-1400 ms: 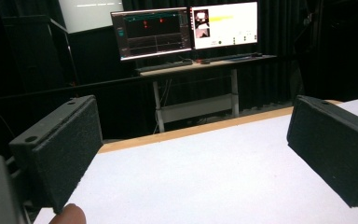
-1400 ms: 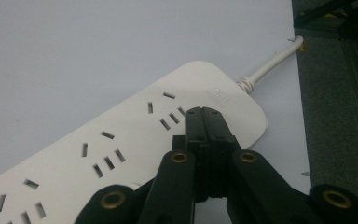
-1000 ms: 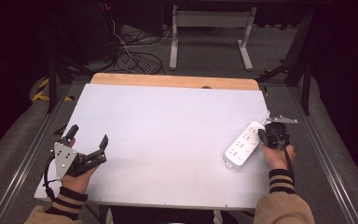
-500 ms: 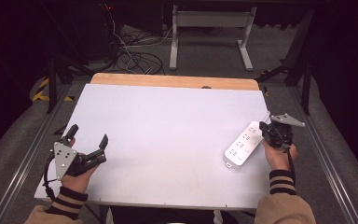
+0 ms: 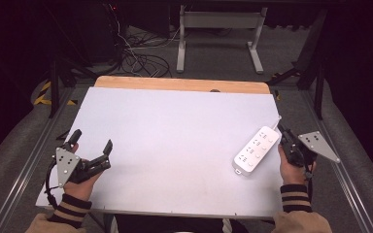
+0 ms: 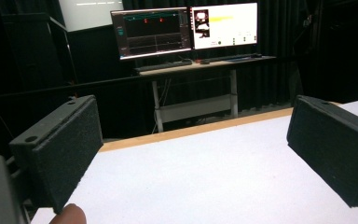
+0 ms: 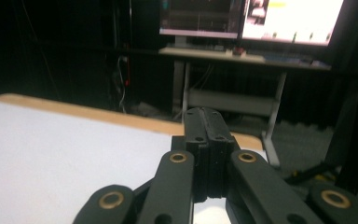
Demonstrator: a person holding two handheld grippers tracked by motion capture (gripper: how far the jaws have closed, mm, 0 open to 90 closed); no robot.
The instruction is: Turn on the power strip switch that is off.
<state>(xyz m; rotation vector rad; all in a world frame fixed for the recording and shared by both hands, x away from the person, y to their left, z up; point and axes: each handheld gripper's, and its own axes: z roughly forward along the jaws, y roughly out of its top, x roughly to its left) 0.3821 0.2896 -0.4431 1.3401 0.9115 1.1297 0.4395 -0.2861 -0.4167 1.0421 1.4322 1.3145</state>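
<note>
1. A white table (image 5: 175,131) with a wooden far edge fills the middle of the high view; dark floor and cables lie beyond it.
2. The left gripper (image 5: 91,150) rests near the table's near-left corner, held in a hand with a striped cuff — its jaws are spread wide apart, with nothing between them.
3. A white power strip (image 5: 256,149) lies at an angle near the table's right edge.
4. The right gripper (image 5: 285,136) sits just right of the strip — its jaws are pressed together, holding nothing.
5. Lit monitors (image 6: 184,28) on a desk stand beyond the table's far edge.
</note>
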